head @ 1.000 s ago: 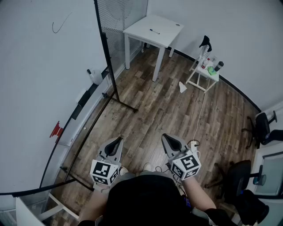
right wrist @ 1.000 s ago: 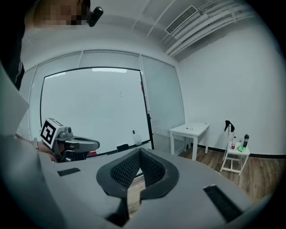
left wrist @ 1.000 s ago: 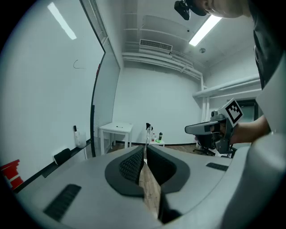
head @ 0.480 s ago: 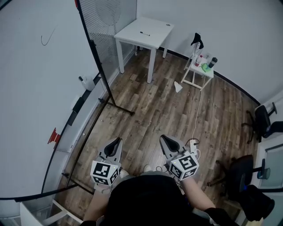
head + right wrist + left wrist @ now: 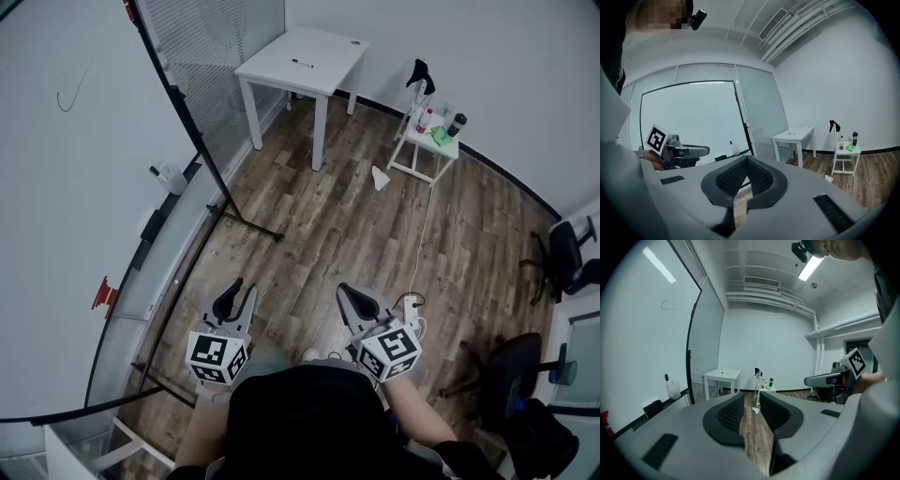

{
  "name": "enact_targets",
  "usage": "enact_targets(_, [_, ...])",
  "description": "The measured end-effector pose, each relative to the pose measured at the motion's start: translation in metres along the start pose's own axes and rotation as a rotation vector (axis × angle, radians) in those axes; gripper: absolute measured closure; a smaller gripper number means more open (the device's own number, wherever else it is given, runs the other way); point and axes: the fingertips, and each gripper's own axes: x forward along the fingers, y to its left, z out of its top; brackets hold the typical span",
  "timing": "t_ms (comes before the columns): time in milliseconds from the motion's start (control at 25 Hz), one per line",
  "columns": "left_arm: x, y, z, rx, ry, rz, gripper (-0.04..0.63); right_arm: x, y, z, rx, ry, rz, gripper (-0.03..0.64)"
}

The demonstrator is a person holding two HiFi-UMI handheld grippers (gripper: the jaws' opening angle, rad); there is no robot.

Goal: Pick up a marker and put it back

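Observation:
A black marker [image 5: 302, 64] lies on the white table [image 5: 328, 47] at the far end of the room, and also shows small in the left gripper view as the marker [image 5: 724, 373]. Both grippers are held low in front of the person, far from it. My left gripper [image 5: 232, 289] is opening, with a gap between its jaws and nothing in them [image 5: 751, 400]. My right gripper [image 5: 349, 292] has its tips together and holds nothing [image 5: 746, 161].
A large whiteboard [image 5: 66, 187] on a black wheeled stand [image 5: 251, 223] stands at the left; its ledge carries a spray bottle [image 5: 169, 176] and a black eraser [image 5: 152, 225]. A small white side table [image 5: 431, 145] holds bottles. Office chairs [image 5: 562, 262] stand at the right. A cable and power strip [image 5: 410, 305] lie on the wooden floor.
The left gripper's jaws were together before and now stand apart. The head view has shifted a little, so the table and whiteboard sit differently in the picture. The right gripper has barely moved.

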Motion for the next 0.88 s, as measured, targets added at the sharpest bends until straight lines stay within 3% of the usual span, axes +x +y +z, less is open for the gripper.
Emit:
enact_targets(320, [0.060, 0.039, -0.005, -0.023, 0.035, 0.021, 0.486, 0.059, -0.043, 0.007, 0.010, 0.026, 0.001, 0.589])
enact_targets(680, [0.159, 0.144, 0.019, 0.001, 0.050, 0.014, 0.486, 0.207, -0.077, 0.039, -0.010, 0.080, 0.023, 0.589])
enact_targets(880, [0.196, 0.215, 0.035, -0.028, 0.043, 0.048, 0.486, 0.298, -0.078, 0.065, -0.023, 0.096, 0.065, 0.589])
